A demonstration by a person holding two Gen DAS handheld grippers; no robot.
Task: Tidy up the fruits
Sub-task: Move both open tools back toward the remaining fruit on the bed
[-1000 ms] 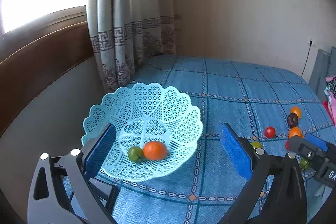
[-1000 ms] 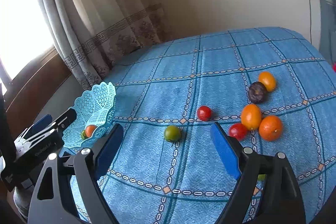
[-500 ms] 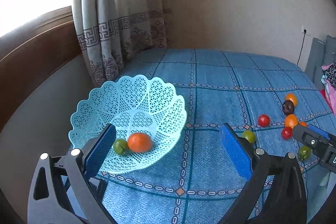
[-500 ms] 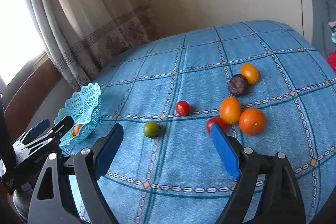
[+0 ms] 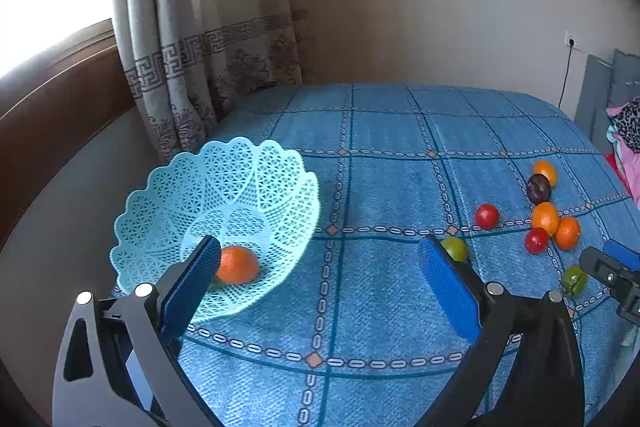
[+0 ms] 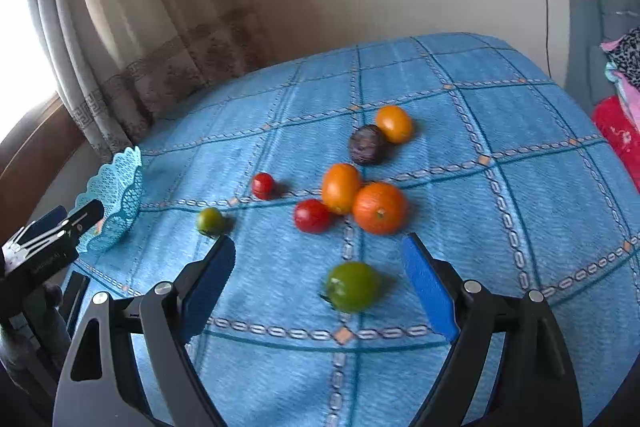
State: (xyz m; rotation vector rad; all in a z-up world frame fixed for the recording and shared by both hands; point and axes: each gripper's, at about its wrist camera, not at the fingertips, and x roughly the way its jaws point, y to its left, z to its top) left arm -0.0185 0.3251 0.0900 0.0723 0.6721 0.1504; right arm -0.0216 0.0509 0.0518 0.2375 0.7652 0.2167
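A light blue lattice basket point(image 5: 240, 187) stands at the left edge of the blue checked cloth, with an orange point(image 5: 237, 264) inside. My left gripper point(image 5: 320, 267) is open and empty, just in front of the basket. Loose fruit lies to the right: a green tomato point(image 6: 352, 286), an orange point(image 6: 379, 207), a red tomato point(image 6: 311, 215), an orange-yellow fruit point(image 6: 341, 187), a dark plum point(image 6: 367, 144), a small red tomato point(image 6: 263, 185) and a small green one point(image 6: 210, 221). My right gripper point(image 6: 318, 259) is open, with the near green tomato between its fingers, untouched.
The blue cloth point(image 5: 392, 131) covers a bed or table that ends at a curtain point(image 5: 208, 39) and wall at the back left. Pink and red clothes point(image 6: 618, 115) lie at the right edge. The left gripper point(image 6: 52, 247) shows in the right wrist view beside the basket point(image 6: 120, 195).
My right gripper has swung right and forward toward the fruit cluster; the near green tomato now sits between its fingers. My left gripper has drawn back and turned right from the basket.
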